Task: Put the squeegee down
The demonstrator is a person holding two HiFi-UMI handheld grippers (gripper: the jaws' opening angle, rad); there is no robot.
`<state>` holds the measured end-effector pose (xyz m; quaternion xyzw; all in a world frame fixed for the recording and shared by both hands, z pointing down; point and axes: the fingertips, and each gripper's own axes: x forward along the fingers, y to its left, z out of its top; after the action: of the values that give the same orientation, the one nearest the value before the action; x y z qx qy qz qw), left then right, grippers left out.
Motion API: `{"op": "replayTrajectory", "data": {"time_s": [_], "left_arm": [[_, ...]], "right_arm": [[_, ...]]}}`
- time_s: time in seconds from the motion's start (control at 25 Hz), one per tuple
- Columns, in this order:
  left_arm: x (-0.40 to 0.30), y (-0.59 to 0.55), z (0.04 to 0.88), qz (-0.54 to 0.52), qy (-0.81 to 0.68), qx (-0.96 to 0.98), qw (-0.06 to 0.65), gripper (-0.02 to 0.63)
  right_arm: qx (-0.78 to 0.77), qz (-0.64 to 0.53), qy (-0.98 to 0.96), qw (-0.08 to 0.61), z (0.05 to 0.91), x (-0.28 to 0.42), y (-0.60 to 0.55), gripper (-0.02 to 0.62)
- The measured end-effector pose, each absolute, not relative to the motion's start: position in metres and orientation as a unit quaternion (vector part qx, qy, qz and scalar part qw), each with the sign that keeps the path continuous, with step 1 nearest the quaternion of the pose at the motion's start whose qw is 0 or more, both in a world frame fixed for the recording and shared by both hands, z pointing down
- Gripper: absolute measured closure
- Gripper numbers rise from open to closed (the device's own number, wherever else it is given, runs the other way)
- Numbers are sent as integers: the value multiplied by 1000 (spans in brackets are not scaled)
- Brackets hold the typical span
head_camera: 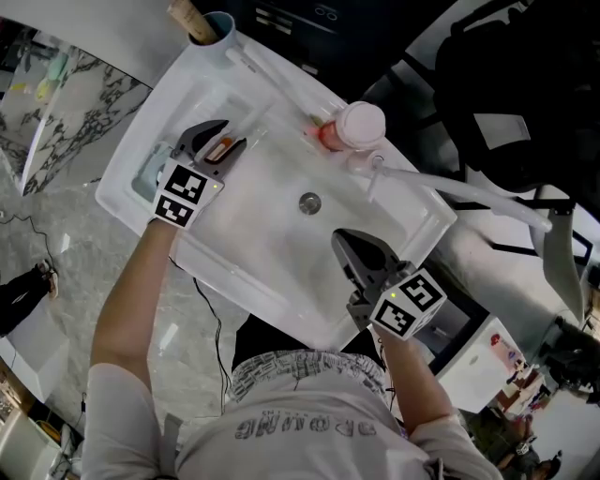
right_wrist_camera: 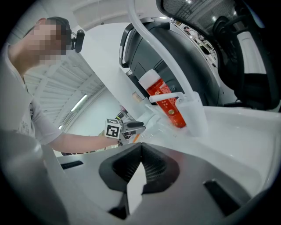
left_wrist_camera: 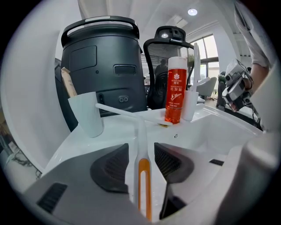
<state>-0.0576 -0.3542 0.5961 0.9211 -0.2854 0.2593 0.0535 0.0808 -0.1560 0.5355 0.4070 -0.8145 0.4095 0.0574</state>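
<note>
Left tool (left_wrist_camera: 141, 151), ribbed pads apart, slim white-orange squeegee (left_wrist_camera: 144, 184) between

Bright, even indoor light. In the head view the white sink (head_camera: 248, 234) washes out under soft glare, and shadows are faint. In the left gripper view a ceiling lamp (left_wrist_camera: 192, 12) glows at 1 o'clock and windows (left_wrist_camera: 210, 55) flare at 2 o'clock. Both gripper views bend strongly and have black corners. The squeegee (left_wrist_camera: 144, 184), nearest the lens, is soft.
</note>
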Motion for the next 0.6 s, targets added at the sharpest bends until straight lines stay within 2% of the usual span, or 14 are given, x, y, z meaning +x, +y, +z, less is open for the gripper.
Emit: {"op": "replayTrajectory", "data": {"time_s": [0.6], "left_arm": [[-74, -313, 547, 229, -328, 915, 50, 413]], "right_arm": [[396, 379, -835, 45, 506, 75, -145, 588]]}}
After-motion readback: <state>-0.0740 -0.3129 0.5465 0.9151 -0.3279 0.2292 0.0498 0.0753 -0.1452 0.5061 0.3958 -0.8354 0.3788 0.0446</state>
